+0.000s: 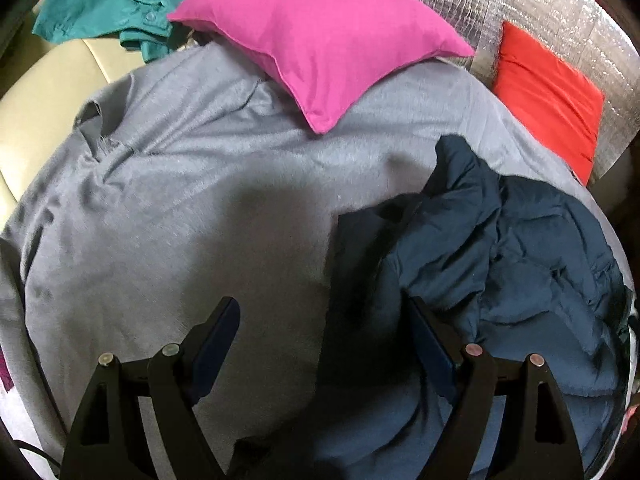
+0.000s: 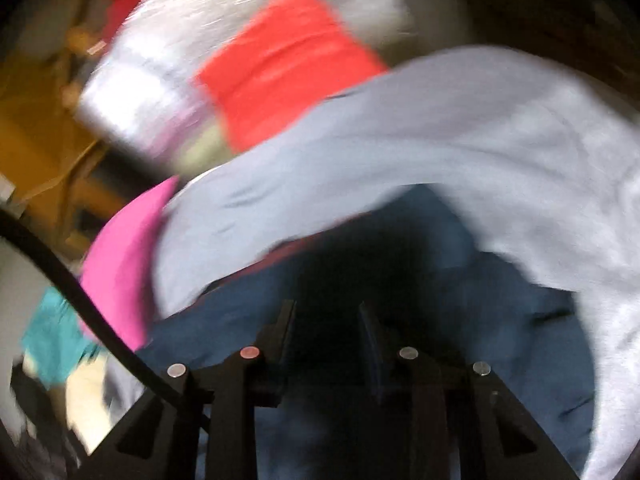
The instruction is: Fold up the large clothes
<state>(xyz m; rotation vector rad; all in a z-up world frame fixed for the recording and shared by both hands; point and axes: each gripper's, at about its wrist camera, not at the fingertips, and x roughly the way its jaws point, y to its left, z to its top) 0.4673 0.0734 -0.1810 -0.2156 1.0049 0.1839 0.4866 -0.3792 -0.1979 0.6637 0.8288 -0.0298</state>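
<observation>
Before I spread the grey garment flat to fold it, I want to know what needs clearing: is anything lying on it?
Yes. A pink pillow rests on the grey garment's far edge, and a crumpled navy jacket lies on its right part, right by the open left gripper. Both need moving.

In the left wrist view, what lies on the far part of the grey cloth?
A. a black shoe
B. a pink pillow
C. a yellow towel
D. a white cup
B: the pink pillow rests with its lower corner on the far part of the grey cloth, while the dark blue garment lies nearer, on the right.
</observation>
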